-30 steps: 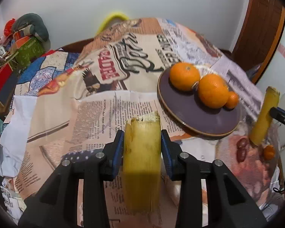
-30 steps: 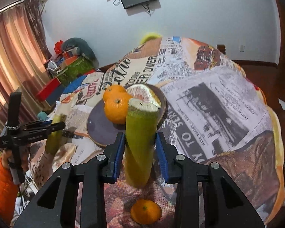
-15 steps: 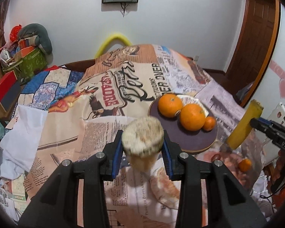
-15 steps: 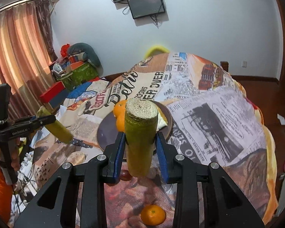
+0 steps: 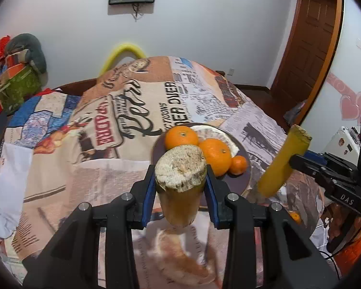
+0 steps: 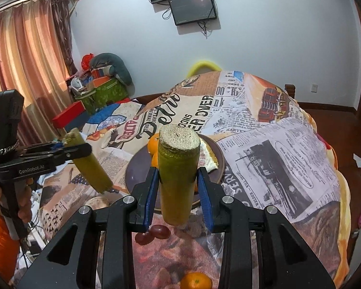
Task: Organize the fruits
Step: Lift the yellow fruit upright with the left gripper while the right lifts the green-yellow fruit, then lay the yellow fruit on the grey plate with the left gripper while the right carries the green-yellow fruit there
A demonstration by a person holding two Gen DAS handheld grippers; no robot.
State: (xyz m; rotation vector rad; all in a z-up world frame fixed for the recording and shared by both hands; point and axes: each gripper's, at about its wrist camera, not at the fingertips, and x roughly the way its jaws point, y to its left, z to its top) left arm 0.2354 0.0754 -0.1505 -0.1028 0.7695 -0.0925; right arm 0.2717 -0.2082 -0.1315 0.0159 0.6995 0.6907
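My left gripper (image 5: 180, 187) is shut on a short yellow-green cane stalk (image 5: 180, 168), held above the bed with its cut end toward the camera. My right gripper (image 6: 178, 185) is shut on a greener cane stalk (image 6: 178, 168), also in the air. Each gripper shows in the other's view: the right gripper (image 5: 298, 162) with its stalk (image 5: 281, 166), the left gripper (image 6: 65, 149) with its stalk (image 6: 93, 171). Just beyond both stands a dark round plate (image 5: 244, 180) with two oranges (image 5: 180, 137), a small mandarin (image 5: 238, 165) and a pale citrus piece (image 5: 211, 131).
A newspaper-print bedspread (image 6: 276, 159) covers the bed. A loose mandarin (image 6: 196, 281) and dark red fruits (image 6: 154, 233) lie under the right gripper. Boxes and bags (image 6: 101, 89) are stacked at the far left, a door (image 5: 308, 48) stands at the right. An orange-sleeved hand (image 6: 24, 204) holds the left gripper.
The left gripper has risen with its stalk and tipped up, so the cut end now faces the camera. The right gripper has tilted upward a little, stalk still gripped.
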